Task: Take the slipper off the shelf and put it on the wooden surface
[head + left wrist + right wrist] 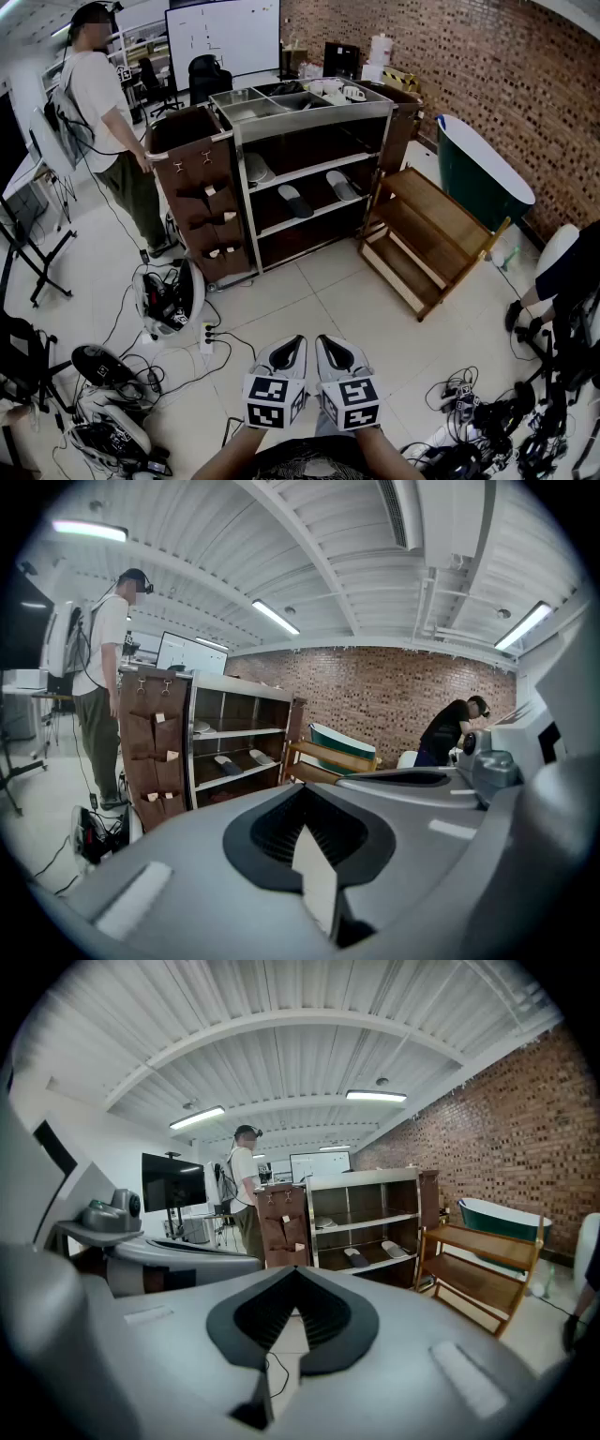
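As the person holds the two tools side by side at the bottom of the head view, the left gripper (pixel 286 354) and the right gripper (pixel 336 354) both tip slightly down toward the tiled floor (pixel 309 291); each has its jaws brought together, with nothing caught between them. To their left a white power strip (pixel 207 336) lies among loose black cables (pixel 141 375); a little farther off, a helmet-like device (pixel 169 298) sits on the floor near the foot of the shelving. Beyond that stands a metal shelf unit (pixel 314 117), with a brown hanging organiser (pixel 202 202) on its left side; on its middle shelf lie a dark slipper (pixel 294 201) and a grey slipper (pixel 342 185), apart from each other and well away from both grippers; a pale piece of footwear (pixel 258 169) rests on the shelf above. Just right of the unit a wooden rack (pixel 422 234) stands on the floor; behind it a green bathtub (pixel 473 173) sits by the brick wall (pixel 469 66); a person (pixel 103 112) stands at the far left, near a whiteboard (pixel 223 37).
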`<state>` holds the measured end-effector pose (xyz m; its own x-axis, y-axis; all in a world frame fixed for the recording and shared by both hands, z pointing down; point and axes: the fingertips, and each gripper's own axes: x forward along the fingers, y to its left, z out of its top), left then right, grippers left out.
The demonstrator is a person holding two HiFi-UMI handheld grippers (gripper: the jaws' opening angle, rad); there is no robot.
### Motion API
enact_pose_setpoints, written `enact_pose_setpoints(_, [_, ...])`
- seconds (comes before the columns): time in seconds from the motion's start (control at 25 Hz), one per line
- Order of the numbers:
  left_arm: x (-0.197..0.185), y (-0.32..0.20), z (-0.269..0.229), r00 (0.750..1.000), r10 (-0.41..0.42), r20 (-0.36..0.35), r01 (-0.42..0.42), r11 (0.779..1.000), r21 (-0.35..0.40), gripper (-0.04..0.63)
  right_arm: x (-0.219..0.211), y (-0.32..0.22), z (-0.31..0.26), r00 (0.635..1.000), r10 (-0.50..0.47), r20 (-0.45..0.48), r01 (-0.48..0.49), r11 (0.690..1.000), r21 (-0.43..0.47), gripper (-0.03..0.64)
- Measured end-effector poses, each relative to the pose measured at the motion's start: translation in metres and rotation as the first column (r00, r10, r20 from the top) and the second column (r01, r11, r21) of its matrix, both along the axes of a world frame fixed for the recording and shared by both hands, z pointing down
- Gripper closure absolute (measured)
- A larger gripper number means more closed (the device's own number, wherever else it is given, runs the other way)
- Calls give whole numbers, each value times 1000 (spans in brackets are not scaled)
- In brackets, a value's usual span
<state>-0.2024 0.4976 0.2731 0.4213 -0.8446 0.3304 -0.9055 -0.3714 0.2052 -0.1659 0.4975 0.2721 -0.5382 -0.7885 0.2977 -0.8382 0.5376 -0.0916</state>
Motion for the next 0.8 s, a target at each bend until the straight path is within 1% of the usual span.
enact_pose_setpoints(0.16, [16, -55, -4, 1000, -15, 7, 15, 1000, 11, 591, 17, -57, -8, 1000, -9, 7, 9, 1000, 14, 615])
enact_pose_setpoints(0.36, [53, -114, -1, 1000, -14, 14, 15, 1000, -23, 591, 48, -117, -11, 1000, -25, 5, 25, 1000, 9, 615])
enact_pose_setpoints(0.6, [92, -181, -1, 999, -42, 27, 43, 999, -27, 591, 88, -179, -8, 999, -49, 15, 49, 999, -7, 615])
enact_pose_setpoints(0.72, [113, -208, -2, 999, -44, 32, 45, 999, -24, 591, 110, -206, -9, 998, -54, 28, 54, 998, -11, 615])
enact_pose_setpoints(0.8, [123, -223, 0, 997, -51, 49, 53, 998, -31, 591, 121, -222, -10, 997, -60, 37, 61, 998, -7, 615])
